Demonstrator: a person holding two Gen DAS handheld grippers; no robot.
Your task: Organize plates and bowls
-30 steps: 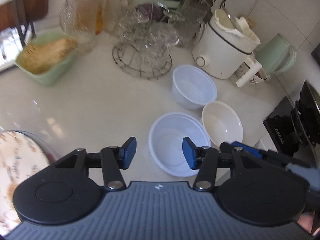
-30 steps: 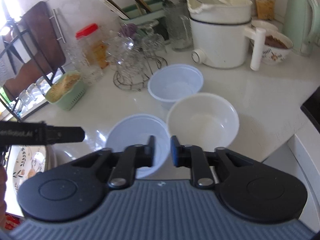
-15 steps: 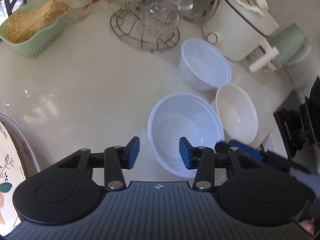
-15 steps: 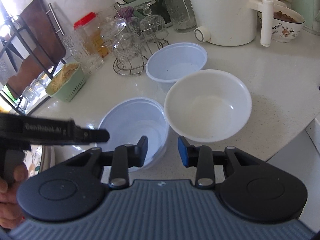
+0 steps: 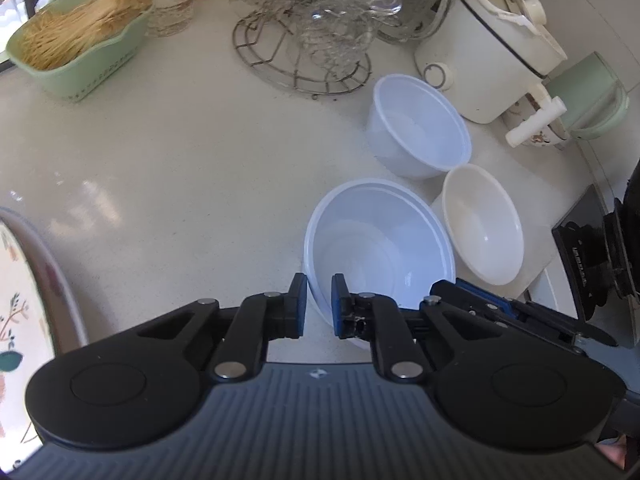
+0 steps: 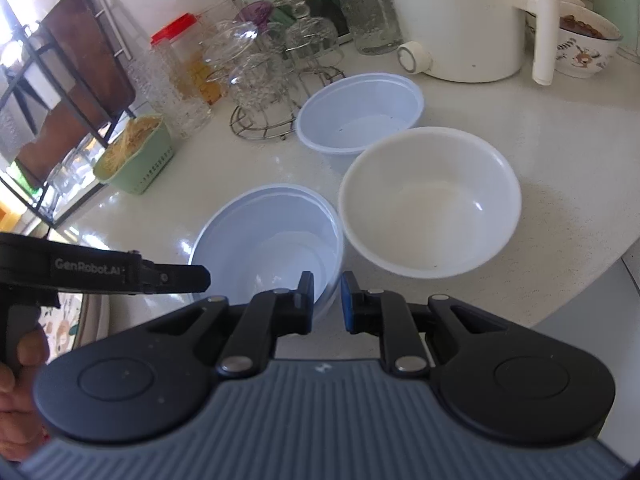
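Three bowls stand on the pale counter. The near bluish-white bowl (image 5: 380, 240) also shows in the right wrist view (image 6: 272, 240). My left gripper (image 5: 319, 306) is shut on its near rim, one finger outside and one inside. My right gripper (image 6: 327, 300) straddles the same bowl's right rim with a narrow gap; I cannot tell if it grips. A cream bowl (image 6: 430, 200) sits to the right, also in the left wrist view (image 5: 482, 224). A second bluish bowl (image 6: 360, 118) stands behind, also in the left wrist view (image 5: 418, 128).
A wire rack of glasses (image 5: 320, 40) and a white cooker pot (image 6: 456, 20) stand behind the bowls. A green basket (image 5: 76, 52) is at far left. A patterned plate (image 5: 16, 300) lies at the left edge. A black stove (image 5: 592, 248) is at right.
My left gripper moved forward and closed on the near bowl's rim. My right gripper came down to the same bowl's right rim and its fingers narrowed.
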